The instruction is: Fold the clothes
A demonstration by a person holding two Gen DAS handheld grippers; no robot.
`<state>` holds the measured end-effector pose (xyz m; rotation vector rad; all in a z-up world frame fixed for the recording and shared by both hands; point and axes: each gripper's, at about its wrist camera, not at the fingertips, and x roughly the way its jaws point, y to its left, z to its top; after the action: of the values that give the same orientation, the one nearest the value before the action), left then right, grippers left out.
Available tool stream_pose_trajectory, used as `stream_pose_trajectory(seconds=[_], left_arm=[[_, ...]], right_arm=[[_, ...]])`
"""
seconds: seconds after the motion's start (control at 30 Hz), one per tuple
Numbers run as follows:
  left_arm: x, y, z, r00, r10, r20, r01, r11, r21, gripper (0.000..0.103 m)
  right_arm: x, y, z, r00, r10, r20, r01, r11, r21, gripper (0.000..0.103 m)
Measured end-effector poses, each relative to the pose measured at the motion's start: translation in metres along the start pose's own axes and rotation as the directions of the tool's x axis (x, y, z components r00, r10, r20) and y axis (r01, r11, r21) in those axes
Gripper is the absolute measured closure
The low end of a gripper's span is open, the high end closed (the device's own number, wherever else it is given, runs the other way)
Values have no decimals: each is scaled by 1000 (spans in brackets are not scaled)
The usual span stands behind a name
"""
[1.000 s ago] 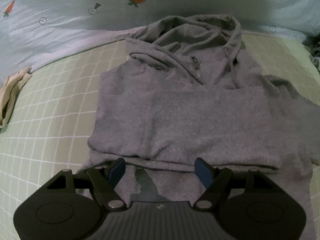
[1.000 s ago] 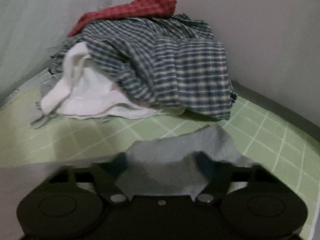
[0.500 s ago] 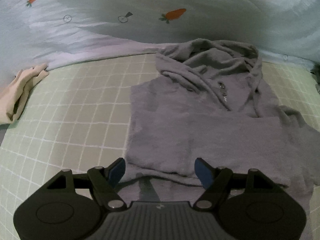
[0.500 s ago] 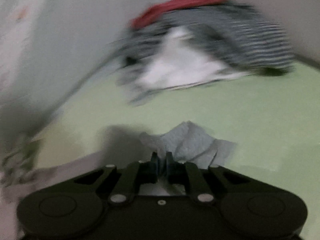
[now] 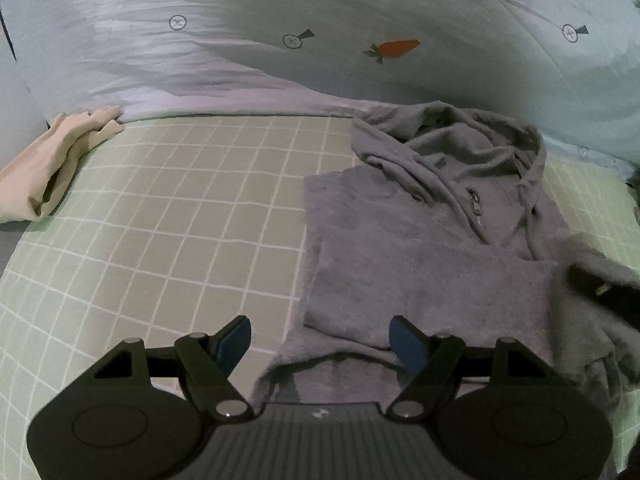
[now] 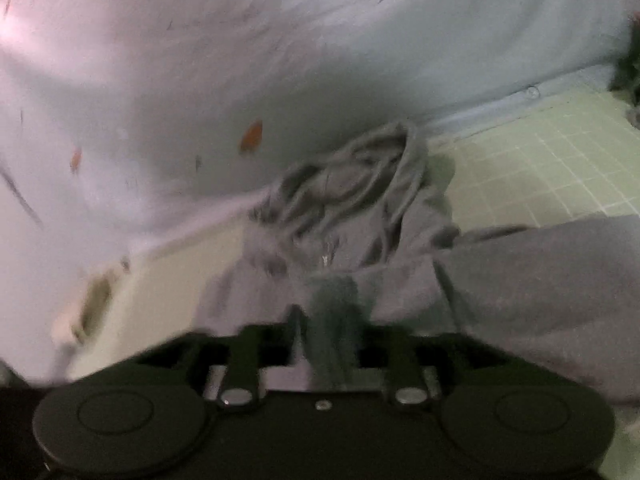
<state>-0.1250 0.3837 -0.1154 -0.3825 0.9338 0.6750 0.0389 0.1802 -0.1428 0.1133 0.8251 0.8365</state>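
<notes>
A grey zip hoodie (image 5: 420, 264) lies front up on the green checked sheet (image 5: 160, 220), hood toward the quilt. My left gripper (image 5: 320, 322) hovers open over its lower left hem, with nothing between the blue pads. At the right edge of the left wrist view, the right gripper's dark body (image 5: 604, 294) shows under a raised grey sleeve. The right wrist view is blurred. There my right gripper (image 6: 330, 312) is over the hoodie (image 6: 360, 208). Its jaws are opening, with a strip of the grey sleeve (image 6: 332, 344) still between them.
A pale blue quilt (image 5: 280, 40) with carrot prints is banked along the far side. A folded beige cloth (image 5: 48, 168) lies at the left edge of the sheet. Dark clothes (image 6: 630, 80) show at the far right of the right wrist view.
My left gripper has slid left, so the hoodie now sits right of centre. My right gripper shut on the grey sleeve, swung it from near the clothes pile over the hoodie, and its jaws have parted.
</notes>
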Motion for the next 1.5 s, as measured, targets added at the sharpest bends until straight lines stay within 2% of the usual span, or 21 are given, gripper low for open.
stream_pose_trajectory(seconds=[0.03,0.1,0.17,0.27,0.37,0.53,0.67,0.73,0.83,0.9,1.0,1.1,1.13,1.23,1.5], left_arm=[[0,-1,0,1000,-3,0,3,1000,3,26],[0,-2,0,1000,-9,0,9,1000,10,26],[1,-7,0,1000,-22,-3,22,1000,20,26],[4,-19,2,999,-51,-15,52,998,33,25],[9,-37,4,997,-80,-21,81,995,63,25],[19,-72,9,991,-129,-26,132,985,111,25],[27,-102,14,977,-208,-40,211,967,146,26],[31,-116,14,965,-256,-48,261,950,169,28],[38,-139,12,941,-330,-76,338,916,218,38],[46,-151,9,942,-320,-99,335,911,240,39],[59,-156,4,942,-308,-133,331,919,213,44],[63,-148,3,944,-303,-127,323,928,184,70],[64,-144,4,947,-299,-121,317,932,177,84],[62,-131,6,940,-324,-104,336,933,128,100],[34,-113,13,944,-331,-1,328,936,130,100]], right_arm=[[-2,0,-2,1000,-20,-2,20,1000,-5,41],[-11,-5,-4,998,-67,11,67,998,-4,12],[-25,-15,-5,991,-124,44,124,992,4,2],[-47,-38,-8,968,-238,78,238,971,1,1],[-69,-61,-11,931,-348,110,350,937,2,0],[-85,-107,-26,850,-522,69,519,853,63,0],[-86,-138,-32,815,-580,7,575,809,123,0],[-84,-148,-31,815,-579,-12,576,807,131,0],[-76,-151,-25,816,-578,-19,576,809,116,0],[-72,-149,-22,818,-575,-15,573,813,101,0],[-69,-142,-19,824,-567,-5,565,821,76,0],[-69,-135,-19,828,-561,2,560,826,59,0],[-70,-133,-19,829,-559,5,558,828,55,0],[-71,-126,-19,831,-556,14,555,831,47,0],[-74,-103,-24,840,-541,32,541,841,21,0]])
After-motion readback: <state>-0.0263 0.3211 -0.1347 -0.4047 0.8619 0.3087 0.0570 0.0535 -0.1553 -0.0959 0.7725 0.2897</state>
